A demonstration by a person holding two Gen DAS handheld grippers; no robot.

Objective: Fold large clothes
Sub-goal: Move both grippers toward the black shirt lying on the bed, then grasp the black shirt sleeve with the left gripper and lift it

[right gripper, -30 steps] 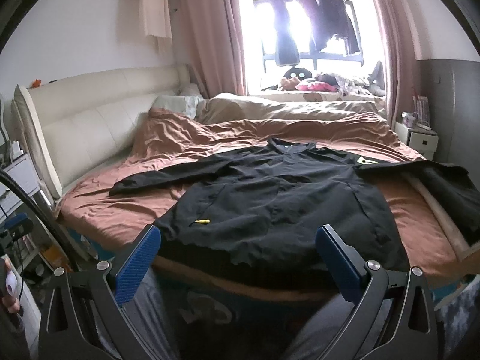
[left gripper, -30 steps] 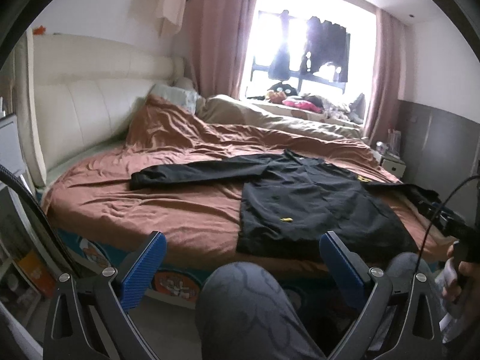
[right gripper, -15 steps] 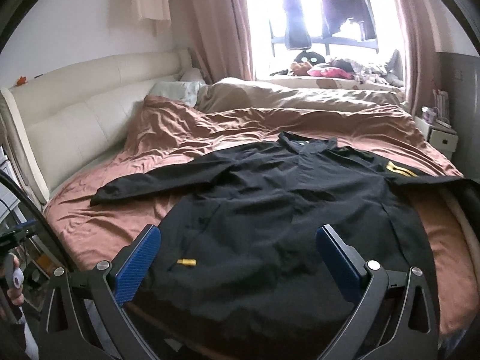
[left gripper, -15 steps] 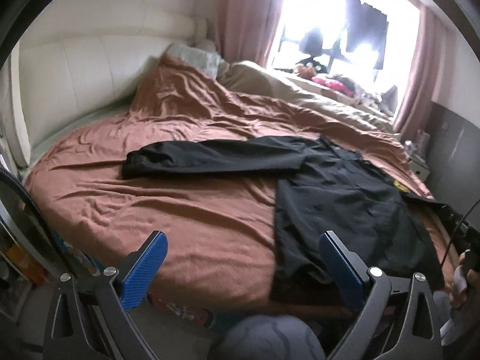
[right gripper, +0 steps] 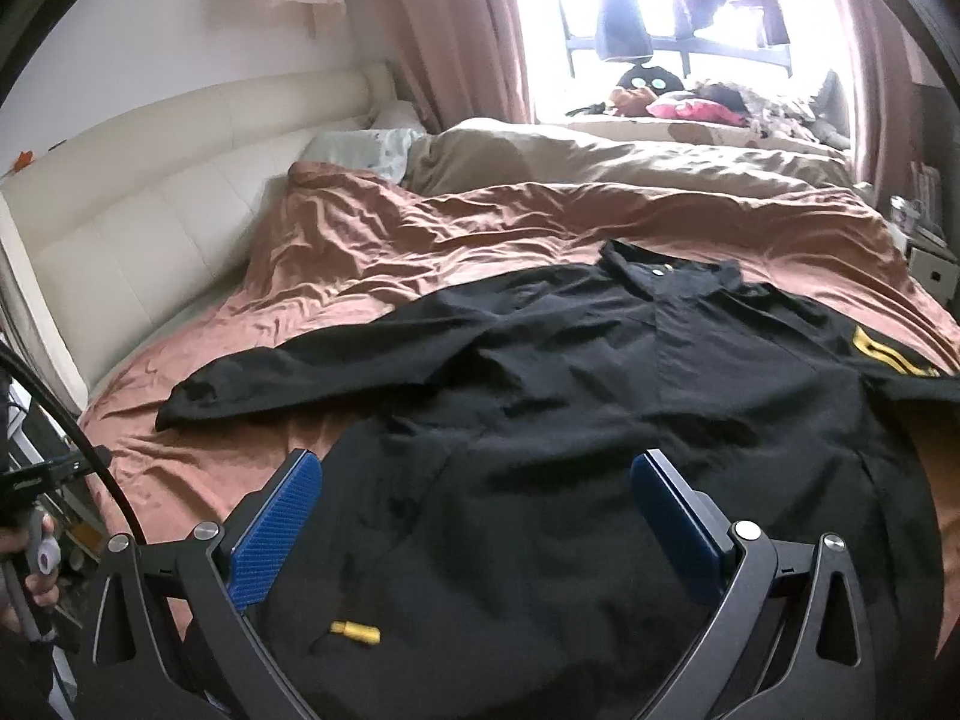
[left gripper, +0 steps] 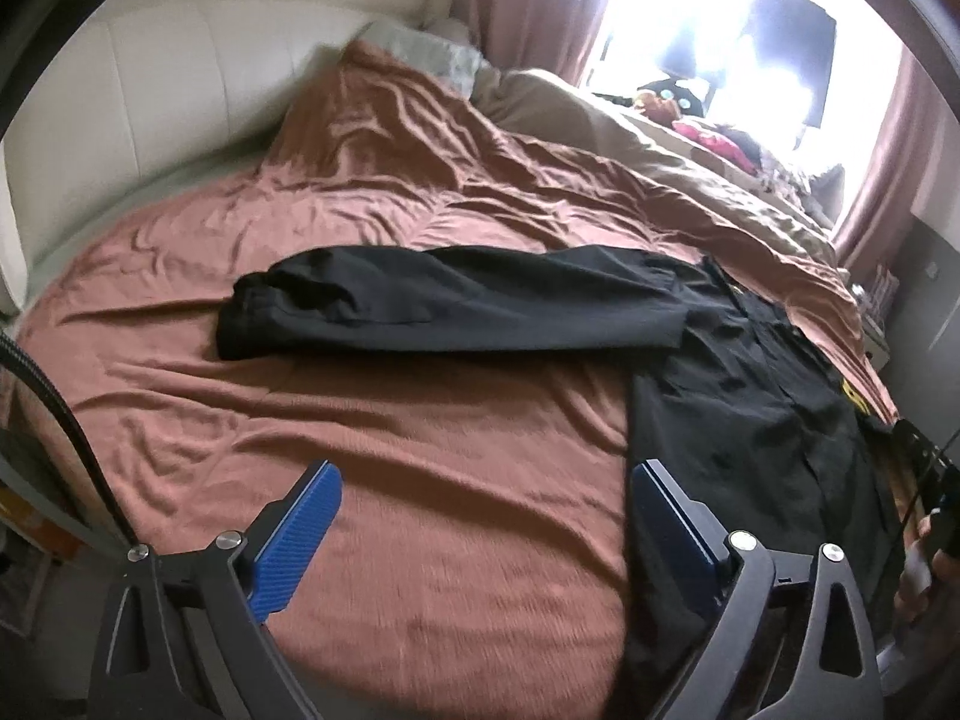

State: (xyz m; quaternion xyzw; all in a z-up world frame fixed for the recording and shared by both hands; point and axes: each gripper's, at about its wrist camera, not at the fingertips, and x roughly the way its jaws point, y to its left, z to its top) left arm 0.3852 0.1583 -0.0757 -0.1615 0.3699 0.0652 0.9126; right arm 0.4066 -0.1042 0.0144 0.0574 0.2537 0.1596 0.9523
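A large black long-sleeved jacket [right gripper: 600,420] lies spread flat on the brown bedspread [right gripper: 420,240], collar toward the window. Its left sleeve [left gripper: 444,300] stretches out to the left across the bed. A small yellow tag [right gripper: 357,633] sits near the hem, and a yellow patch [right gripper: 888,354] marks the right shoulder. My left gripper [left gripper: 483,516] is open and empty above the bare bedspread [left gripper: 420,480], left of the jacket's body [left gripper: 750,420]. My right gripper [right gripper: 477,510] is open and empty just above the jacket's lower front.
A cream padded headboard [right gripper: 150,180] runs along the left. A beige duvet [right gripper: 600,156] and pillows lie at the far side under the bright window [right gripper: 660,0]. A nightstand [right gripper: 924,258] stands at the right. A black cable [left gripper: 54,408] crosses the left edge.
Both grippers have moved forward and down over the bed. The jacket and its sleeve now look larger and closer. Both stay open and empty.
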